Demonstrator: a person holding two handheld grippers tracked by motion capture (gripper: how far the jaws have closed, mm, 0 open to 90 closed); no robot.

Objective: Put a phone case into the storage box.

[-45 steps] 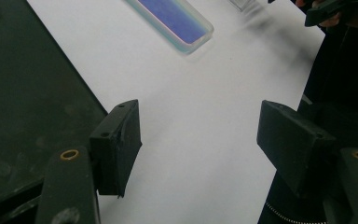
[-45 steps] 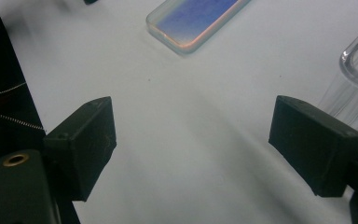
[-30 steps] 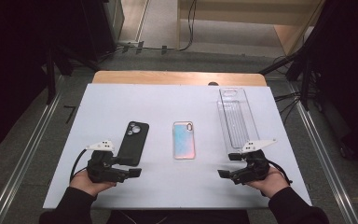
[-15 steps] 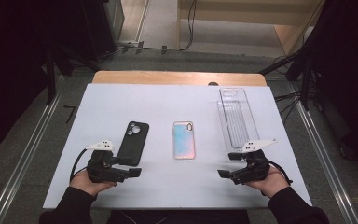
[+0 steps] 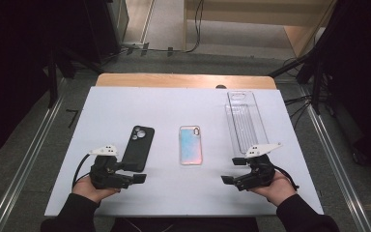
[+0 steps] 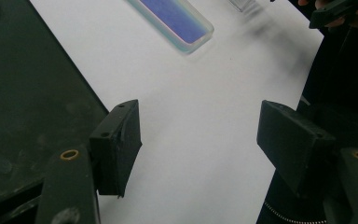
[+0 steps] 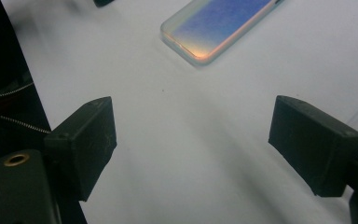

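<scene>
Three phone cases lie on the white table top (image 5: 164,111). The black case (image 5: 138,148) is at the left, an iridescent case (image 5: 192,144) is in the middle, and a long clear plastic piece (image 5: 245,121) is at the right. My left gripper (image 5: 136,173) rests near the front edge just below the black case, open, with nothing between its jaws. In the left gripper view the black case (image 6: 28,93) lies beside the left jaw of my gripper (image 6: 200,140), with the iridescent case (image 6: 175,18) farther off. My right gripper (image 5: 231,170) is open and empty below the clear piece. In its own view my right gripper (image 7: 196,140) faces the iridescent case (image 7: 219,25).
A wooden strip (image 5: 183,80) borders the table's far edge. Metal rails (image 5: 335,159) run along both sides over a grey floor. Cables and dark stands sit beyond the table. The person's other hand and its gripper (image 6: 335,11) show at the top right of the left gripper view.
</scene>
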